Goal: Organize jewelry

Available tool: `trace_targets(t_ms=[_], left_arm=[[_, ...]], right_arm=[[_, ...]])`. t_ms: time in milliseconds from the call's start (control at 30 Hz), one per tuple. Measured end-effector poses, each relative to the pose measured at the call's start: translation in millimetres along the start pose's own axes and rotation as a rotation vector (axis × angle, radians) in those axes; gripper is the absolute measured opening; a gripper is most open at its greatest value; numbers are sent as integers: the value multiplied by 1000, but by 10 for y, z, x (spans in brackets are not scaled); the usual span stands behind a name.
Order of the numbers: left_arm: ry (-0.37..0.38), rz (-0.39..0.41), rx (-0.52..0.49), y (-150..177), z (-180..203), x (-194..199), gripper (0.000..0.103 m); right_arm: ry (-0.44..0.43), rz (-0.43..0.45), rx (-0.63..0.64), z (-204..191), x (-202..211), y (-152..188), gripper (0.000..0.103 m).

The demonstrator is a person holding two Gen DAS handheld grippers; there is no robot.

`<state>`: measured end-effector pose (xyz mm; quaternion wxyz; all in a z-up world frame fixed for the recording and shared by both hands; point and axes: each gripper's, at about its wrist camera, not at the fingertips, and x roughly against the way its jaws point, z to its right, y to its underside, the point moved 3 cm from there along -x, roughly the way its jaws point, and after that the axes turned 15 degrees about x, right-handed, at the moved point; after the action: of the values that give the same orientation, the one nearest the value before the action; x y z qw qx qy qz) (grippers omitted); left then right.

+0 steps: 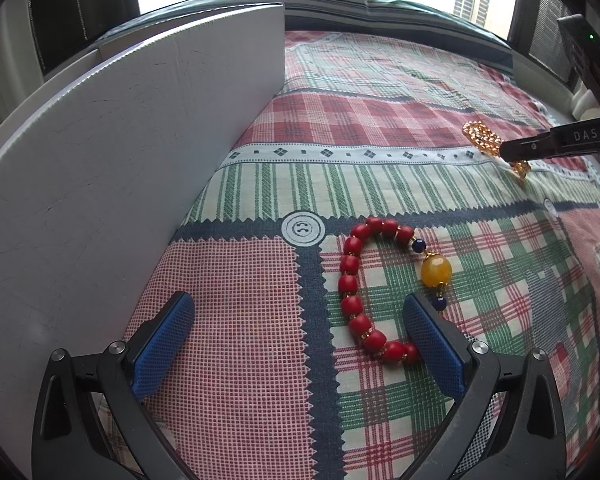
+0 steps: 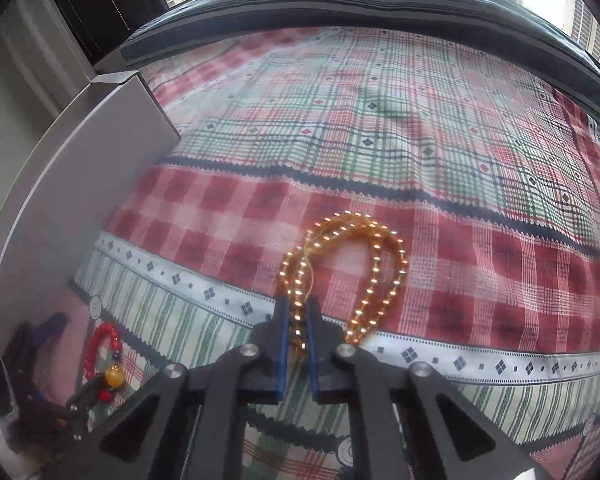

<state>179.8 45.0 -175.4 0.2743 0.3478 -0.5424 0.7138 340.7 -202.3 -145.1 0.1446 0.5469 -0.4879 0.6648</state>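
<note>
Right gripper [image 2: 298, 320] clamps limp amber-bead strand [image 2: 380, 264] at doubled section; light, slippery, likely dangles; left gripper [image 1: 296, 320] open.

The patchwork cloth [image 1: 380, 128] covers the whole surface. The flat board [image 1: 120, 152] stands upright on it along the left side, running from near to far. The bead bracelet [image 1: 360, 292] lies on the cloth at near centre, right of the board and apart from it. The bead string [image 2: 364, 264] lies farther off to the right, well apart from the bracelet, its near end between the right gripper [image 2: 298, 324] pads.
</note>
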Motion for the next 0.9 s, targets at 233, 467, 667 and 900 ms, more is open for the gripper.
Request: trace_targets(t_ms=[233, 467, 667, 900], left_arm=[[9, -10, -6, -6, -4, -7, 102], [230, -117, -8, -36, 25, 145, 102], [74, -48, -199, -33, 479, 164, 78], [13, -52, -325, 63, 884, 41, 70]], right_arm=[[-154, 101, -109, -229, 274, 631, 8], [-244, 248, -250, -460, 750, 1280, 8], [-251, 274, -285, -568, 894, 1502, 8], [-221, 281, -255, -686, 970, 1503, 8]])
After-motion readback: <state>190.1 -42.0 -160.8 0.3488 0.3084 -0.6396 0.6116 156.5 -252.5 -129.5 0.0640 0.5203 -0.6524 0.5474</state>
